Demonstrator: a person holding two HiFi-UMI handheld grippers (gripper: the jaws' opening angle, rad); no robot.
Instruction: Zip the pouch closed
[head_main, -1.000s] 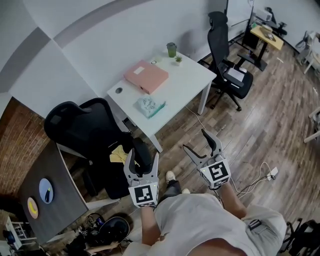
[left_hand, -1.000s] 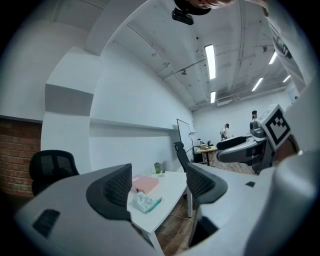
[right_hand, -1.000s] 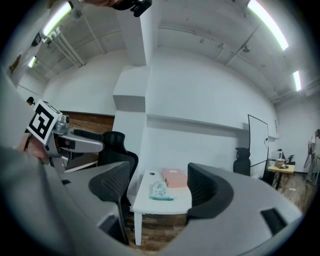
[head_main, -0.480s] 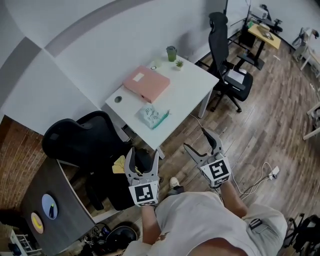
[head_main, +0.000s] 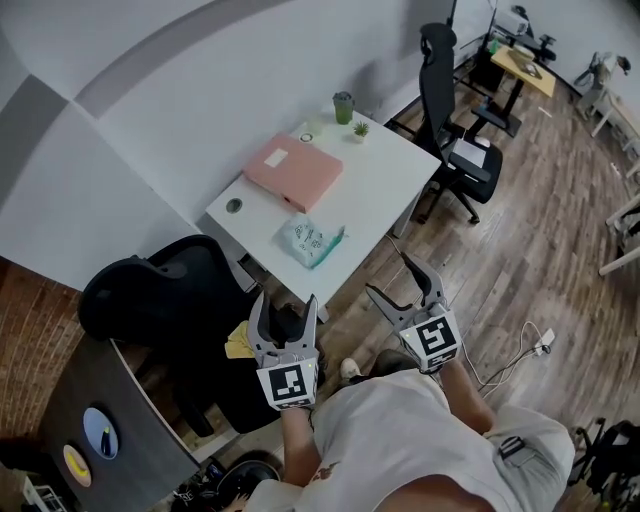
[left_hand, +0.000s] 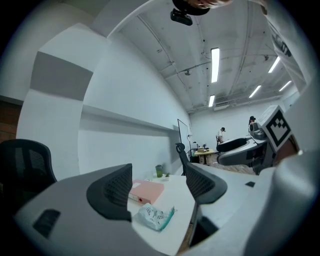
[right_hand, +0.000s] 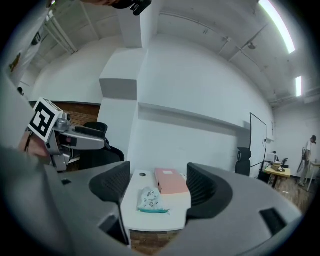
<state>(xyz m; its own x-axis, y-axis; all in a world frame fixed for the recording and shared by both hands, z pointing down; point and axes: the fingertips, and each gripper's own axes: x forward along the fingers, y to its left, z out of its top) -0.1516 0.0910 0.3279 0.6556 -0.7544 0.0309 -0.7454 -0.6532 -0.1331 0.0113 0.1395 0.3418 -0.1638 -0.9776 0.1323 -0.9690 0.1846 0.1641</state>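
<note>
At the far left of the head view, the dark side table (head_main: 60, 420) has slid further toward the bottom corner than it sat a second ago, and the black chair (head_main: 165, 285) beside it has dropped lower in the frame. This suggests the person has been walking toward the white table (head_main: 385, 190).

The left gripper (head_main: 285, 305) hangs in front of the body much as before. Its jaws are wide apart with nothing between them, and its own view looks through the gap at the table.

The pouch (head_main: 310, 240) lies flat near the table's front edge, just in front of the pink box (head_main: 298, 170) and apart from it. It now sits closer to the grippers than it did. A green cup (head_main: 343, 103) and a small plant (head_main: 360, 128) stand at the far corner.

The right gripper (head_main: 395, 285) also has its jaws spread wide and empty, with the pouch framed between them from a distance. Further right stands an office chair (head_main: 455, 140).

Judging from this, the approach is under way and the zipping has not begun, because both grippers are well apart from the pouch.

The pouch is too small to show its zip pull, or how far the zip stands open. Only a teal strip along one edge can be made out. A yellow thing (head_main: 238, 342) on the black chair is partly covered by the left gripper and cannot be identified.
</note>
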